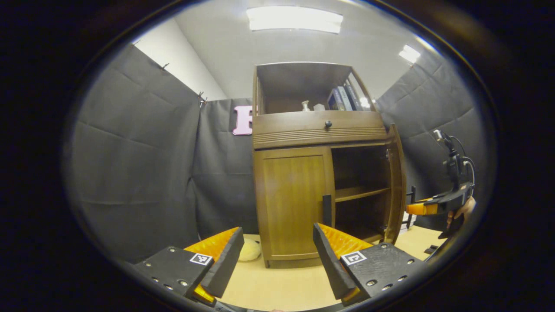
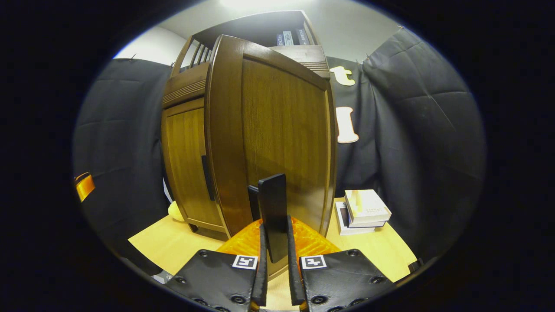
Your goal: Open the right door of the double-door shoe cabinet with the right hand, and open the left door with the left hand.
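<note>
With the right gripper [image 2: 277, 247] clamped on the open right door's handle [image 2: 273, 208], the spread left gripper [image 1: 277, 255] faces the left door's upright handle [image 1: 327, 210], ahead and slightly right.

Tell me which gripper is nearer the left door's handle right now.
Left. The left gripper hangs open in front of the closed left door, short of its handle. The right gripper is clamped on the right door's handle, off to the side.
</note>
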Motion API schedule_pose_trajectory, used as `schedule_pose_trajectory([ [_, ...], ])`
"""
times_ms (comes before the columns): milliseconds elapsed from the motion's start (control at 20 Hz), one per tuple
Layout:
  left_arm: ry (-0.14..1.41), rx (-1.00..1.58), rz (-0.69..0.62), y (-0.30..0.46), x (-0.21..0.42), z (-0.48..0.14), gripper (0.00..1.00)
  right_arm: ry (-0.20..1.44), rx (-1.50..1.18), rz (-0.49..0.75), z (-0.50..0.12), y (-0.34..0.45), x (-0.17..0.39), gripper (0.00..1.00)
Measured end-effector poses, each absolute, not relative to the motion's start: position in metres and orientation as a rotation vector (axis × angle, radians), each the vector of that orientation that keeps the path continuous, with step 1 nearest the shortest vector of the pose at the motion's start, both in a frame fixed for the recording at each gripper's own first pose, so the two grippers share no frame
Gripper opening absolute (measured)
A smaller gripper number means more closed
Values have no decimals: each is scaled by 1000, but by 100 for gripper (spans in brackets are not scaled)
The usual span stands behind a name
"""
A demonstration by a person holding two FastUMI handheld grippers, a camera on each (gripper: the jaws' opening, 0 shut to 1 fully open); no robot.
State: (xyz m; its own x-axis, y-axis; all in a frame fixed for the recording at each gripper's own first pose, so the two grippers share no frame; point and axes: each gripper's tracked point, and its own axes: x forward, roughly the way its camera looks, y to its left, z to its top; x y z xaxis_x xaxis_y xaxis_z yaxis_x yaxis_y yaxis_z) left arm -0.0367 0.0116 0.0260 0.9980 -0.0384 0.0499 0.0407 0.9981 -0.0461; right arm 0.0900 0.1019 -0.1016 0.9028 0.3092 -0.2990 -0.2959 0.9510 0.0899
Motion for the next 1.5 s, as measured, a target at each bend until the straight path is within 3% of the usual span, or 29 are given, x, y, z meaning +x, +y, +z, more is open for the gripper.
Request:
schedule_pose_trajectory([
  [200,-51,-46,-71,10,-37,28,91,319,46,295,-101,84,86,26],
  [300,-50,-47,-81,9,-37,28,91,321,48,264,-101,68,86,19],
  [600,-43,-50,-110,7,-36,31,91,325,56,191,-99,24,94,19],
  [750,-41,-47,-125,6,-35,32,91,321,59,183,-100,10,95,7],
  [850,-38,-45,-137,4,-34,31,91,315,55,186,-98,3,95,7],
  [900,-35,-46,-146,3,-35,31,91,313,52,183,-97,-3,94,16],
  [1500,-74,-7,-275,-13,-28,41,91,269,99,62,-75,-73,70,16],
])
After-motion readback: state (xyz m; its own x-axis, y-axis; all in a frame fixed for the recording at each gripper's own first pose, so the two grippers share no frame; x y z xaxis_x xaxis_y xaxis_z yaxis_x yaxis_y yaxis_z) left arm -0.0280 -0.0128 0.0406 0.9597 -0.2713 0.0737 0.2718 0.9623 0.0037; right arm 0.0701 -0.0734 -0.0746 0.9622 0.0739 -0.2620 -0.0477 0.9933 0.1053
